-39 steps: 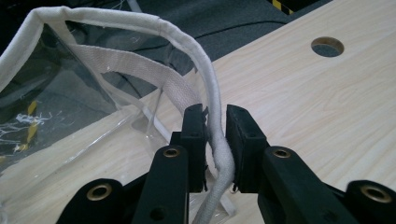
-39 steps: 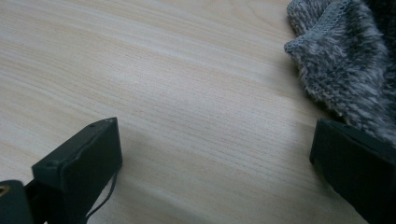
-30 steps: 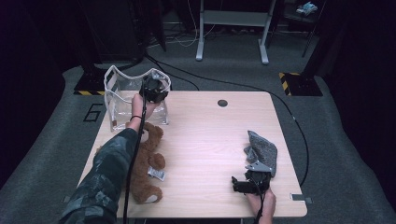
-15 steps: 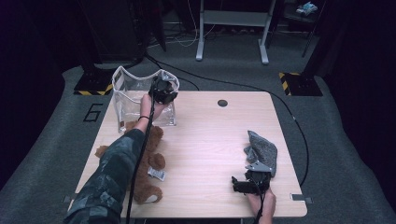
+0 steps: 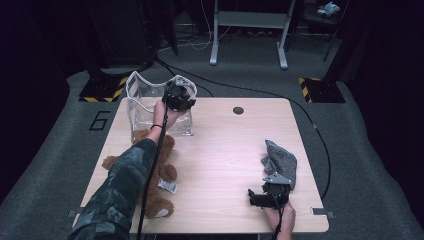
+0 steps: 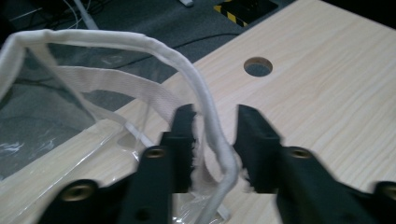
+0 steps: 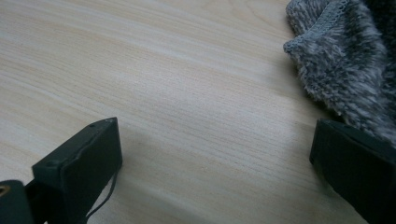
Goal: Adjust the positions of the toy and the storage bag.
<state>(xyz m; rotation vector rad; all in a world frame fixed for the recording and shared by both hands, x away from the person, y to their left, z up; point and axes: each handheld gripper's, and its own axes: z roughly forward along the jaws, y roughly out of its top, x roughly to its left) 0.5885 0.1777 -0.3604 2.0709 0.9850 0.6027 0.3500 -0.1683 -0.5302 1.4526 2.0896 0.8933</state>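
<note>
— Jaws of the left gripper (image 6: 212,140) have just been opening; the bag (image 5: 150,107) rim (image 6: 205,100) runs between them, pads off it. Where's the bag?

— Upper left of the high view, upright on the table (image 5: 225,145), just above the bear (image 5: 150,175).

— How will it handle?

— Light and floppy, I judge: clear film walls, slick and crinkly. The white hem is the firmest part, so pinch there.

— And the right gripper (image 7: 215,154)?

— Spread wide over bare wood at lower right, beside the grey cloth (image 7: 345,60), holding nothing.
</note>
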